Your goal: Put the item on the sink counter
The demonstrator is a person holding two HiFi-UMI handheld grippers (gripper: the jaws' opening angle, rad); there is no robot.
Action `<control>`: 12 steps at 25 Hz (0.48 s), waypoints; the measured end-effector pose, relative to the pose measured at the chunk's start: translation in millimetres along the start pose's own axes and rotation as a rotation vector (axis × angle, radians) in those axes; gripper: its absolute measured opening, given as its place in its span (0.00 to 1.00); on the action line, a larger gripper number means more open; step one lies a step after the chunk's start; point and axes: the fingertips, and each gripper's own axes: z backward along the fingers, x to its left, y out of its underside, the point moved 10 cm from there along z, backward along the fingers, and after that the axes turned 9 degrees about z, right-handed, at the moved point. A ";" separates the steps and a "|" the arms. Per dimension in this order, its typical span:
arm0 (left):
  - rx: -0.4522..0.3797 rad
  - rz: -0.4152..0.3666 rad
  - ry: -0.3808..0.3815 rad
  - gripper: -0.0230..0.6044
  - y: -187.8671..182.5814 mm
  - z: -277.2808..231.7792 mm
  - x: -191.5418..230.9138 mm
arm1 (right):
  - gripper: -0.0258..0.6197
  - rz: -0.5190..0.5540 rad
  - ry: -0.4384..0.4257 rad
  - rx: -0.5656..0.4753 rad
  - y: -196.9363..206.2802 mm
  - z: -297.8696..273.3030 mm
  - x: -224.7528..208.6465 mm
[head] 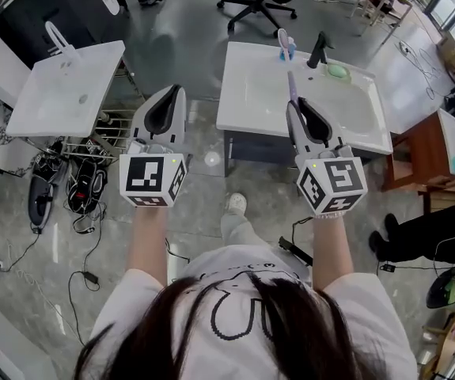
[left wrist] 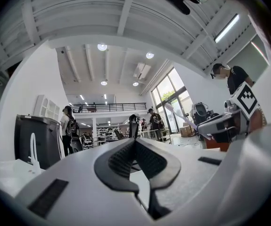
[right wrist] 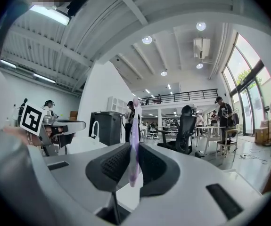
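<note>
Gripping a pale purple toothbrush (right wrist: 134, 126) between its two pads, your right tool (head: 294, 105) is clenching on the handle near its lower end. The toothbrush is projecting straight out past the tips. In the head view it is overlapping the near part of the white sink bench (head: 243, 105) and pointing toward the cup (head: 285, 51) at the back rim. The right gripper view is showing it raised in the air, carried by the tool alone.

Your left tool (head: 173, 93) is pressing its pads together with nothing between them. It is hovering over the floor (head: 203, 161) in the gap between the sink bench and a second white sink (head: 69, 85) at your left.

A black faucet (head: 318, 50) and a green oval item (head: 337, 71) are sitting at the back of the sink bench, right of the cup. You are holding both tools side by side, well apart.
</note>
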 end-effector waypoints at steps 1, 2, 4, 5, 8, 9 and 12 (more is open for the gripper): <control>0.003 0.000 -0.001 0.05 1.2 -12.6 4.1 | 0.16 -0.005 -0.003 0.002 1.7 -11.8 -6.9; 0.005 -0.001 -0.002 0.05 2.2 -25.6 7.9 | 0.16 -0.009 -0.006 0.004 3.2 -23.8 -14.3; 0.009 -0.006 -0.002 0.05 3.6 -51.7 15.2 | 0.16 -0.019 -0.010 0.004 5.5 -47.9 -30.3; 0.010 -0.008 -0.002 0.05 4.2 -64.2 18.8 | 0.16 -0.026 -0.011 0.003 6.5 -59.7 -38.6; 0.012 -0.013 -0.007 0.05 5.1 -98.2 29.7 | 0.16 -0.051 -0.011 -0.003 8.4 -93.0 -61.6; 0.012 -0.016 -0.009 0.05 5.0 -108.4 33.5 | 0.16 -0.055 -0.012 -0.005 8.8 -103.6 -67.9; 0.012 -0.020 -0.016 0.05 6.5 -136.8 43.9 | 0.16 -0.068 -0.016 -0.006 11.4 -133.2 -84.8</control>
